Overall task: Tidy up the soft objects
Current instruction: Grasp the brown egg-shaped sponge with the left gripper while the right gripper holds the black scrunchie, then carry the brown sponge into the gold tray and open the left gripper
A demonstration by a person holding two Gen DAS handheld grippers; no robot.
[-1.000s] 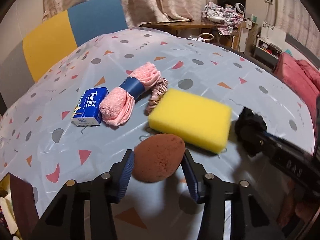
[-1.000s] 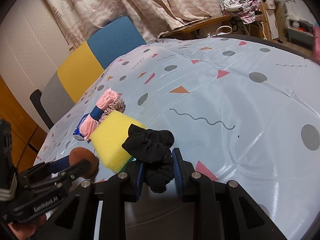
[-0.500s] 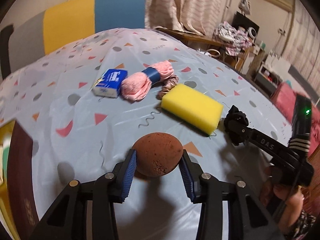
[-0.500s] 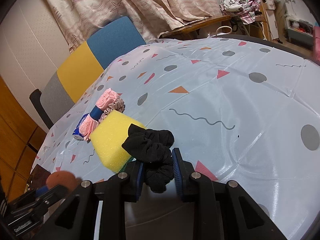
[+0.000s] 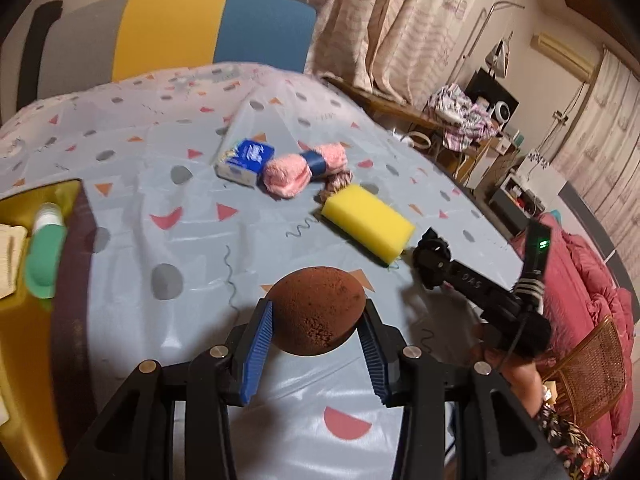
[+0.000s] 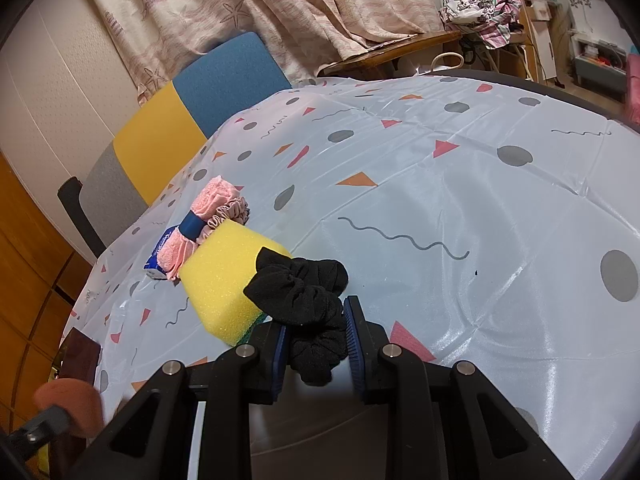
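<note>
My left gripper [image 5: 318, 336] is shut on a brown round sponge [image 5: 320, 312] and holds it above the table's near edge. My right gripper [image 6: 316, 334] is shut on a black scrunchie [image 6: 308, 296], right beside the yellow sponge [image 6: 224, 276]. On the table lie the yellow sponge [image 5: 368, 220], a pink rolled towel with a blue band [image 5: 300, 168], a pink scrunchie [image 5: 338, 182] and a blue tissue pack [image 5: 246, 160]. The right gripper with the scrunchie shows in the left wrist view [image 5: 432, 256]. The brown sponge shows at the lower left of the right wrist view [image 6: 70, 404].
A yellow box [image 5: 24, 332] with a dark rim stands at the table's left edge; it holds a green-and-white bottle [image 5: 46, 248] and a beige item. A yellow, blue and grey chair [image 5: 172, 32] stands behind the patterned tablecloth [image 6: 460, 200]. A wicker chair [image 5: 592, 368] is at right.
My left gripper has pulled back and swung left with the brown sponge, bringing the yellow box into view. The right gripper has stayed still with the black scrunchie.
</note>
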